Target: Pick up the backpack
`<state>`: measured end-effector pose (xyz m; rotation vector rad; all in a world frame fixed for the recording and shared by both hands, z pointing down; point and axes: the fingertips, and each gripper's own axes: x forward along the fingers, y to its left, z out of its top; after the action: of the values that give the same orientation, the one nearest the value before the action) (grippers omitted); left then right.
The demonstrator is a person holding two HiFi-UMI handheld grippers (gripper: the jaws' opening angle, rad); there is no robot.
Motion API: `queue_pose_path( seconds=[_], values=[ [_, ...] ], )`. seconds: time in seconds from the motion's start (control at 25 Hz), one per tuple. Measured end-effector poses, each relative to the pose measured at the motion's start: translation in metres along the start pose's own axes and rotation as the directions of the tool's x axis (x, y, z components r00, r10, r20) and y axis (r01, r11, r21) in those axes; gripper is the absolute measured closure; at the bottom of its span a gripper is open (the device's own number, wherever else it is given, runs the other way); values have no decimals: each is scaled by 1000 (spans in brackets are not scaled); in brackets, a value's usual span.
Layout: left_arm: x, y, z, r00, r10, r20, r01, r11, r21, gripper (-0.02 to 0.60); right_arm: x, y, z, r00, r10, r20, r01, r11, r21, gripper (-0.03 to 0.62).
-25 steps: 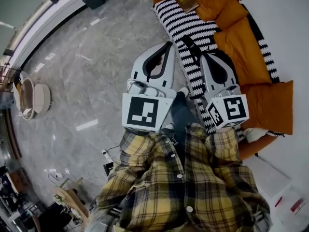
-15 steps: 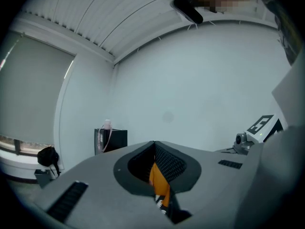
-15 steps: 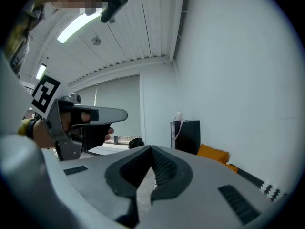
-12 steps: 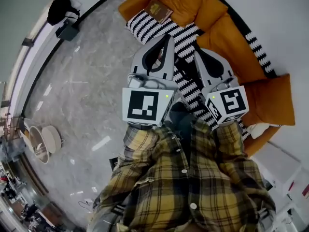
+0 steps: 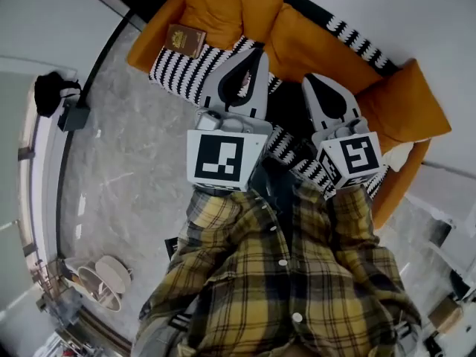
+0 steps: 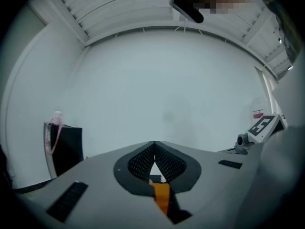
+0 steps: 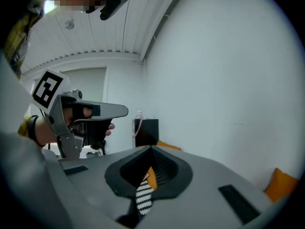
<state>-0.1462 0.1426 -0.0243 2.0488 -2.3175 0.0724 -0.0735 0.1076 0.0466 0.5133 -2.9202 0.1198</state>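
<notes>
A black bag-like shape (image 5: 50, 94) lies on the floor by the wall at the far left of the head view; I cannot tell whether it is the backpack. Another dark thing (image 5: 290, 114) lies on the striped sofa seat between my grippers, mostly hidden by them. My left gripper (image 5: 256, 50) is held level over the sofa with its jaws shut and empty; its own view (image 6: 155, 142) faces a bare white wall. My right gripper (image 5: 309, 79) beside it is shut too, nothing in it (image 7: 151, 148).
An orange sofa (image 5: 312, 39) with a black-and-white striped cover (image 5: 178, 76) and a brown book (image 5: 184, 37) fills the top of the head view. A black box with a pink bottle (image 6: 64, 147) stands at the sofa's end. Round baskets (image 5: 104, 277) sit on the marble floor behind.
The whole view has swung round: the sofa went from the upper right to straight ahead, and both grippers swept along with it. Their jaws stayed shut.
</notes>
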Motion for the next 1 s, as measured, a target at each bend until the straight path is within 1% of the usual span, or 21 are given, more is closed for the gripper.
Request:
queue_pose_path(
  seconds=[0.12, 0.2, 0.28, 0.36, 0.44, 0.48, 0.56, 0.76, 0.88, 1.0],
  values=[
    [30, -24, -4, 993, -120, -8, 120, 993, 11, 565, -16, -35, -7, 992, -125, -3, 125, 992, 28, 579],
    [50, -41, -6, 978, -207, -19, 208, 978, 15, 565, -27, -56, -7, 977, -213, 1, 213, 976, 41, 579],
    [68, -57, -8, 956, -291, -28, 292, 956, 13, 565, -41, -77, -10, 951, -310, -7, 310, 949, 64, 579],
    [82, -73, -14, 930, -365, -46, 365, 931, 7, 565, -57, -93, -17, 917, -398, -31, 399, 913, 83, 579],
    [93, -86, -22, 904, -422, -69, 423, 906, 1, 565, -73, -107, -26, 881, -471, -56, 474, 875, 98, 579],
    [98, -90, -27, 894, -441, -81, 443, 897, 1, 565, -80, -114, -30, 864, -499, -67, 503, 858, 104, 579],
    [108, -94, -38, 880, -463, -107, 466, 885, 1, 565, -91, -126, -41, 837, -540, -92, 548, 829, 111, 579],
    [130, -96, -66, 847, -502, -172, 508, 861, -10, 565, -103, -149, -72, 784, -598, -165, 618, 777, 120, 579],
    [140, -98, -88, 827, -516, -225, 529, 849, -6, 565, -105, -159, -94, 761, -615, -208, 645, 753, 134, 579],
    [147, -103, -117, 799, -524, -295, 548, 837, -3, 565, -108, -166, -120, 748, -614, -251, 657, 739, 148, 579]
  ],
)
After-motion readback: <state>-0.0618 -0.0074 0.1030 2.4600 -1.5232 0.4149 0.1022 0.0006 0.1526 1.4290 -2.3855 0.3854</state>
